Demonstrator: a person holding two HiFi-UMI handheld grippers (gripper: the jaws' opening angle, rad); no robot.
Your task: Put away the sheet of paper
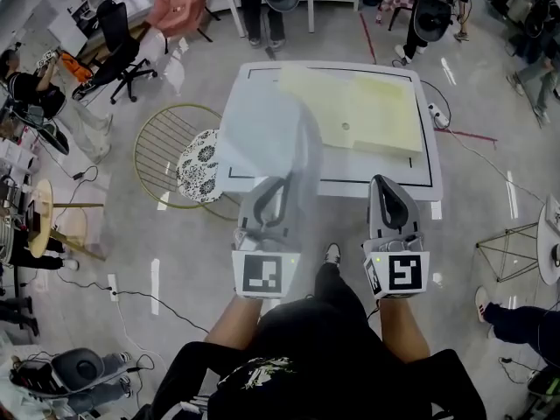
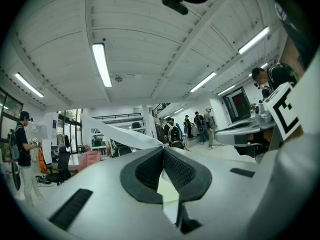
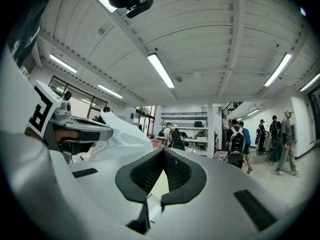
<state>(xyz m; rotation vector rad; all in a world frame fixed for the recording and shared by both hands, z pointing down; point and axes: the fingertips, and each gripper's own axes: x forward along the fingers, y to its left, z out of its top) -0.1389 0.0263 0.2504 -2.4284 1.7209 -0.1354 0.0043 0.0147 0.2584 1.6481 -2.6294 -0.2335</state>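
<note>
In the head view a thin white sheet of paper (image 1: 267, 134) stands up from my left gripper (image 1: 280, 184) and hangs blurred in front of the white table (image 1: 420, 178). The left gripper view shows that gripper (image 2: 163, 149) with its jaws pressed together on the sheet's edge, and the sheet of paper (image 2: 120, 133) trails off up and to the left. My right gripper (image 1: 386, 185) is beside it at the table's near edge. In the right gripper view its jaws (image 3: 163, 152) meet with nothing seen between them. The sheet (image 3: 125, 134) shows there at the left.
Pale yellow sheets (image 1: 381, 112) lie on the table. A gold wire chair (image 1: 162, 143) with a patterned cushion (image 1: 198, 164) stands at the table's left. A power strip (image 1: 435, 115) and cables lie on the floor to the right. Several people and office chairs are around the room.
</note>
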